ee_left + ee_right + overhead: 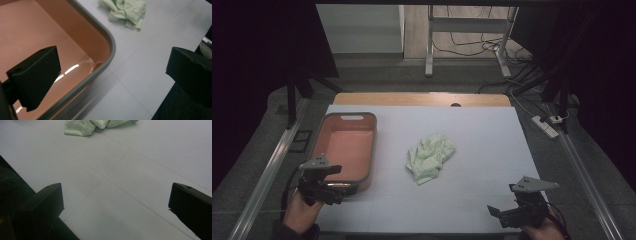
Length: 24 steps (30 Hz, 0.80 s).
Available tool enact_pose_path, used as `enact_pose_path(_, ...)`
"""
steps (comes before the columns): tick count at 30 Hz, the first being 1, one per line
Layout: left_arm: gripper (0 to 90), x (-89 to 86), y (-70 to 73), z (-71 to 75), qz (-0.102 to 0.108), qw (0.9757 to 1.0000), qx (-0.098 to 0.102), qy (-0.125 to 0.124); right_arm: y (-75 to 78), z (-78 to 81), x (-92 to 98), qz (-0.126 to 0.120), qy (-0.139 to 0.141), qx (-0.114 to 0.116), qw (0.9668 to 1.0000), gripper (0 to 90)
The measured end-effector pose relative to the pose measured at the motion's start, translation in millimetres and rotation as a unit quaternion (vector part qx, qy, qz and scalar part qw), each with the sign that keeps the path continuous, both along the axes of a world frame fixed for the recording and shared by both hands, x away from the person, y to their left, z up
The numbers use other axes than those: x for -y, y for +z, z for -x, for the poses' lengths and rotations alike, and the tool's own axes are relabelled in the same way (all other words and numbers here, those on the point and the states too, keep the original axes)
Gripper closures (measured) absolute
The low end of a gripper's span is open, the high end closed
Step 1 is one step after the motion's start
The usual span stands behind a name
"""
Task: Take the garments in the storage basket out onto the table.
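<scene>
Cloth [430,158], pale green and crumpled into a loose heap, lies near the middle of the white table [492,150], with bare surface on every side of it, so either tool could come at it without anything in the way. It also shows at the top of the left gripper view [125,12] and at the top edge of the right gripper view [85,126], which suggests both tools are roughly aimed toward it. To its left stands a salmon-coloured tub [346,150] with a grey rim, empty as far as its floor shows, and well apart from the cloth; being open-topped and close by, it looks like the likely place for the cloth to go. The left gripper [324,185] hangs over the tub's near corner, its jaws spread wide, one jaw above the tub's floor and the other out past the rim [105,62] over the table, holding nothing. The right gripper [507,215] sits low at the near right corner of the table, well away from the cloth, its jaws likewise wide apart and empty above bare surface. Both hands seem poised at a starting stance, so I judge that the reach for the cloth has not begun; the heap's soft folds should give a jaw an easy edge to pinch.
</scene>
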State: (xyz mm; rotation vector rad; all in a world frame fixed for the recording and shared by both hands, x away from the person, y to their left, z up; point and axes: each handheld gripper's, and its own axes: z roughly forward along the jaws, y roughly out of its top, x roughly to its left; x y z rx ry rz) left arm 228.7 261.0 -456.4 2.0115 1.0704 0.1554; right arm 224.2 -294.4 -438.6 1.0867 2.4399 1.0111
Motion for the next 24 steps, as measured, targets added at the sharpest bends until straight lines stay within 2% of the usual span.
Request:
enact_pose_path(12, 0.0, -24.9, -5.5, 23.7, -0.010, 0.9994, 0.001, 0.034, 0.0, 0.1, -0.3, 0.000, -0.002, 0.000, 1.0000, 0.0)
enact_pose_path(18, 0.0, -37.4, -10.9, 35.7, -0.025, 0.9980, -0.011, 0.057, 0.1, 0.1, -0.8, 0.002, -0.003, -0.001, 1.0000, 0.0)
enact_pose_path(24, 0.0, -40.7, -11.0, 37.1, -0.018, 0.9977, -0.013, 0.064, 0.0, -0.1, -0.9, 0.007, -0.002, -0.001, 1.0000, 0.0)
